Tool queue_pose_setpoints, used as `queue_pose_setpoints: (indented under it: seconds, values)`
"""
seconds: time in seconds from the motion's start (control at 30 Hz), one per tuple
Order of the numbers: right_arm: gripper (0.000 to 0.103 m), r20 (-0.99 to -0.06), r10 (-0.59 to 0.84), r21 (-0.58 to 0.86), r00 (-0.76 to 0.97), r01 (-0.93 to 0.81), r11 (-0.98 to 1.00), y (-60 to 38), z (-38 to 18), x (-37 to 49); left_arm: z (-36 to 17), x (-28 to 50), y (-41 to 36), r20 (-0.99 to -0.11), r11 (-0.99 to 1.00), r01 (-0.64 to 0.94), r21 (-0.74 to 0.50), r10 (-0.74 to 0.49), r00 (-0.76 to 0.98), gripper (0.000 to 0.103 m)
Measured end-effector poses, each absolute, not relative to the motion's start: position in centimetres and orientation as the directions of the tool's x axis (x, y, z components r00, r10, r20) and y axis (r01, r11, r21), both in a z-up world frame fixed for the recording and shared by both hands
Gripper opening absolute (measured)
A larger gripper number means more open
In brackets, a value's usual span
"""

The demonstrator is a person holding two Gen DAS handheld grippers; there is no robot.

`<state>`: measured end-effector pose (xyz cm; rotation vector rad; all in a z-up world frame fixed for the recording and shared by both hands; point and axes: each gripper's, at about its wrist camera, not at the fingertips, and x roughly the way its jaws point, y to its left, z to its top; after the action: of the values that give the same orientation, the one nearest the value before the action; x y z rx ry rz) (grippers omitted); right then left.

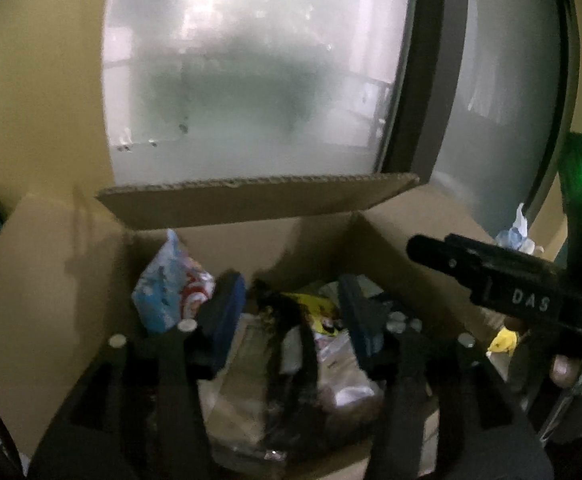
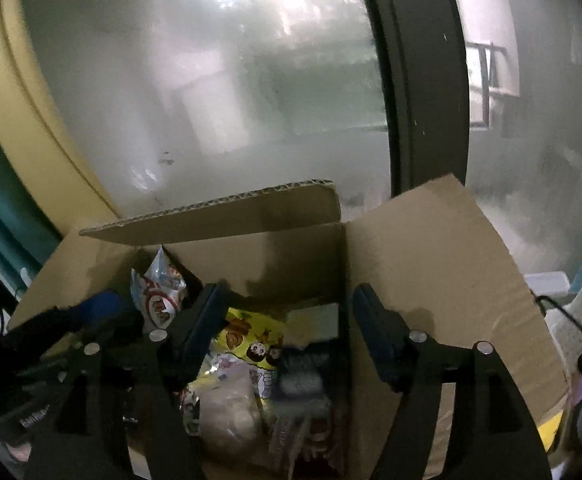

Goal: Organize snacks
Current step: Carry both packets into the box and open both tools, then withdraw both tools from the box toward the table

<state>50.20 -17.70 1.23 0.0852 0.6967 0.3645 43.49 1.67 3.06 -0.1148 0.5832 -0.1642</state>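
Home interior, dim. Tall frosted-glass window in dark frame, cream yellow wall; open brown cardboard box of mixed snack packets stands against it.

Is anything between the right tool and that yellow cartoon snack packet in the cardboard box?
Nothing visible: the open right tool hangs over the brown cardboard box, with the yellow cartoon snack packet exposed between its fingers. The far flap leans inward, above and behind it.

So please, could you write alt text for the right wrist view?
Open right tongs hover over an open cardboard box of snack packets, including a yellow cartoon-printed packet. A frosted window stands behind; the left tongs show at left.
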Motion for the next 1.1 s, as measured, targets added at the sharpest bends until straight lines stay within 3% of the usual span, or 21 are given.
queue_pose_setpoints:
  seconds: [0.23, 0.57, 0.7, 1.1]
  values:
    - [0.072, -0.599, 0.368, 0.186, 0.711, -0.324, 0.928, -17.4, 2.5, 47.3, 4.8, 40.1, 2.9, -0.502, 0.983, 0.1, -0.156, -0.166, 0.849, 0.062]
    - [0.072, -0.572, 0.394, 0.142, 0.72, -0.386, 0.912, -15.9, 5.2, 40.5, 7.4, 33.5, 2.1, -0.449, 0.985, 0.116, -0.126, -0.161, 0.879, 0.065]
    - [0.072, -0.569, 0.409, 0.13, 0.714, -0.413, 0.901, -15.8, 6.0, 37.9, 7.1, 30.8, 1.3, -0.458, 0.974, 0.16, -0.163, -0.219, 0.862, 0.066]
    - [0.072, -0.569, 0.404, 0.104, 0.716, -0.425, 0.899, -16.4, 6.3, 30.1, 6.2, 23.5, 0.0, -0.453, 0.971, 0.191, -0.147, -0.238, 0.859, 0.066]
